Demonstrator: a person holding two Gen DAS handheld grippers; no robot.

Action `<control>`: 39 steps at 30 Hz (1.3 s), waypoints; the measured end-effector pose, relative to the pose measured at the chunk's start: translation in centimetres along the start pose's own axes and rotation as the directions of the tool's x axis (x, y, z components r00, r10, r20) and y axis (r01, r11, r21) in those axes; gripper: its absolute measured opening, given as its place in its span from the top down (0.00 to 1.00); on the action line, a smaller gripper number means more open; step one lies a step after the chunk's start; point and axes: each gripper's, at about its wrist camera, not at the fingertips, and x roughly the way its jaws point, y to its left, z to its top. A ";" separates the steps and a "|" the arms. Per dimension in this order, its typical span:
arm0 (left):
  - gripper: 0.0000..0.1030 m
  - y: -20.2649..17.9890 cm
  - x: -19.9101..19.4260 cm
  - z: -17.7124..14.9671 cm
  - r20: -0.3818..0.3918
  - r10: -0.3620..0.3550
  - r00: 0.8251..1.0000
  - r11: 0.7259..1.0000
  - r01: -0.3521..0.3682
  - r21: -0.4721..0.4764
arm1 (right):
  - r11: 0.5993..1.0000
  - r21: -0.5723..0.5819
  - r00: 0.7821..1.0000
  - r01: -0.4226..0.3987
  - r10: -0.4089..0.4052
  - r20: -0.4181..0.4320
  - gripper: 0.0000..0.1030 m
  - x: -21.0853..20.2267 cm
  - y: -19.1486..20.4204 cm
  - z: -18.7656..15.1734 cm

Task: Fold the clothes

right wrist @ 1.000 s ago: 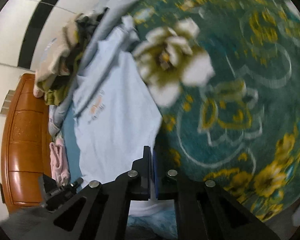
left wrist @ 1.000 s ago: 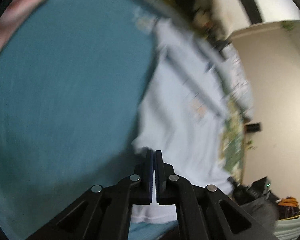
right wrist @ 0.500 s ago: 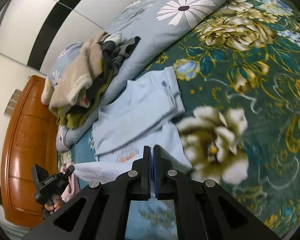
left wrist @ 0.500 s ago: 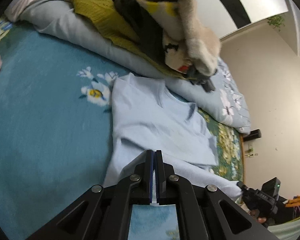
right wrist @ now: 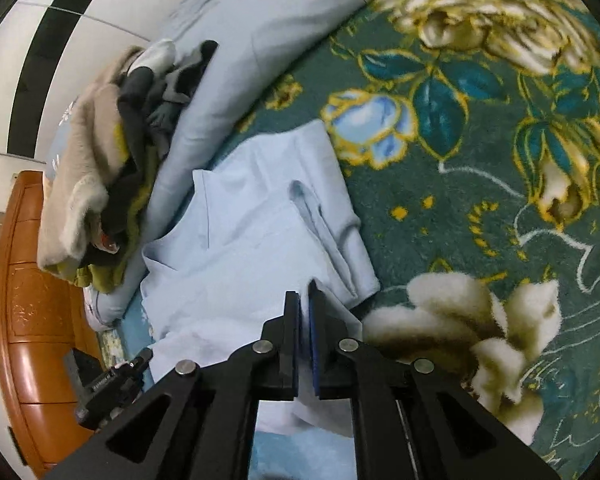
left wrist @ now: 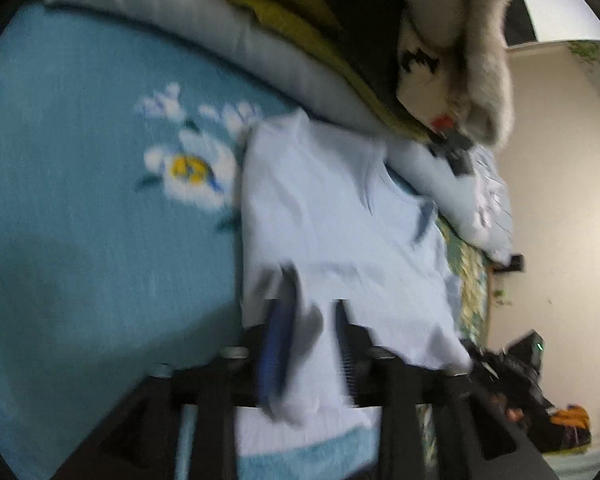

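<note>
Since half a second ago my left jaws have come apart, where they were pressed together on the shirt hem; my right jaws have kept their pinch, and the hem has been carried up toward the collar end.

Going from the largest thing down: the bed carries everything, covered on my right by a dark green floral blanket and on my left by a plain blue one with a white flower on it. A pale blue quilt lies rolled along the far side of the bed. A clothes pile of beige, olive and dark garments sits heaped on that quilt. A wooden headboard shows at the left edge of the right view.

The shirt, light blue, lies flat on the bed just before the quilt, across the seam between the two blankets, with its lower part doubled over the upper part and one sleeve tucked in on top.

My left gripper is blurred, its jaws spread, with shirt cloth lying loose between them. My right gripper has its jaws nearly closed, pinching the shirt's folded edge.
</note>
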 end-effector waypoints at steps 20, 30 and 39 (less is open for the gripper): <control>0.96 -1.4 -1.6 -3.8 0.003 0.032 0.999 0.997 -0.032 0.069 | 0.997 -0.076 1.000 0.008 -0.006 0.026 0.96 -3.4 2.6 -4.7; 0.97 -5.1 -16.8 -8.1 0.113 -0.212 0.971 0.968 0.193 0.164 | 0.954 -0.243 0.962 -0.175 0.218 0.161 0.97 -14.4 7.7 -8.4; 0.97 -3.5 -18.7 -13.7 0.033 -0.301 0.953 0.953 0.299 0.053 | 0.921 -0.252 0.922 -0.296 0.345 0.178 0.97 -18.9 5.4 -15.1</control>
